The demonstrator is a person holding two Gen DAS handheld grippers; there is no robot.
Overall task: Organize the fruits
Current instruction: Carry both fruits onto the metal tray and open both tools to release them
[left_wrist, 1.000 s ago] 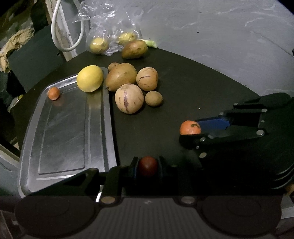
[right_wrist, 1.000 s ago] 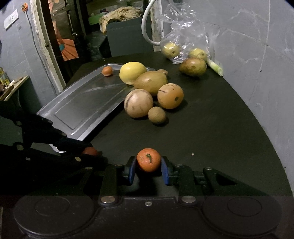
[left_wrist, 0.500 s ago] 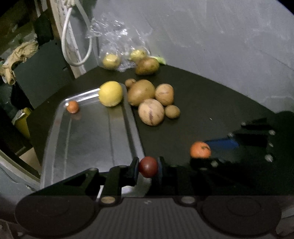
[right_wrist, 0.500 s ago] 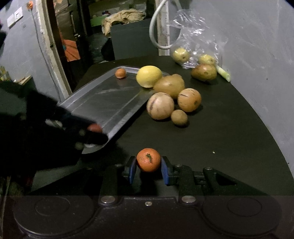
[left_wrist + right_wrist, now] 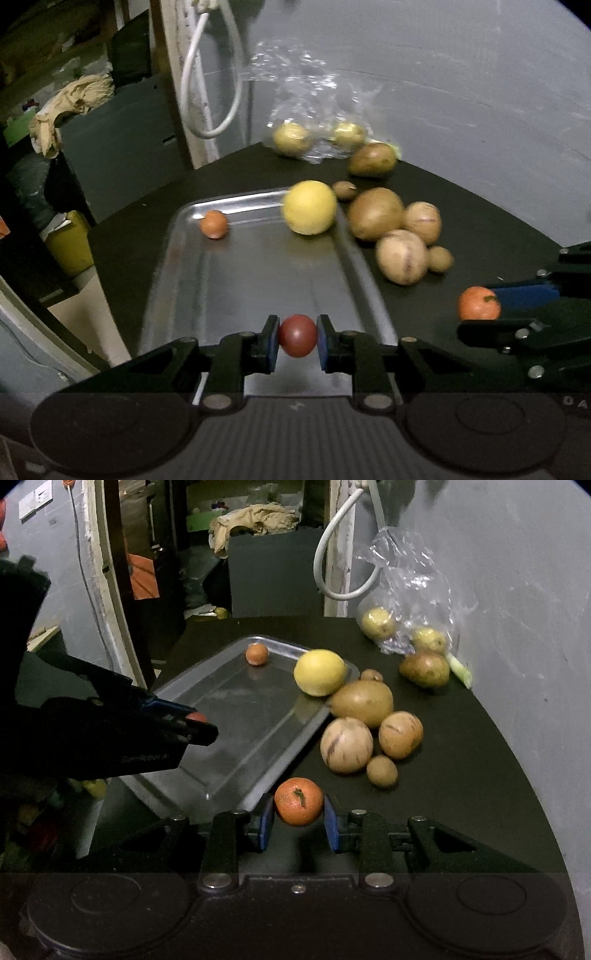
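Both grippers are loaded: my left gripper (image 5: 297, 341) is clamped on a dark red fruit (image 5: 297, 335) above the near end of the metal tray (image 5: 258, 280), and my right gripper (image 5: 298, 818) pinches an orange mandarin (image 5: 298, 801) over the black table (image 5: 461, 768) beside it. Farther in, the tray holds a small orange fruit (image 5: 214, 224) and a yellow lemon (image 5: 309, 207). Half a second ago my left sat lower and short of the tray.

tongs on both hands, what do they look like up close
Both tongs, left and right, are matte black plastic with angular linkage arms, silver screw heads and blue pads on the inner finger faces. Each base is wide and ribbed, with two round discs. No cables or sleeves show.
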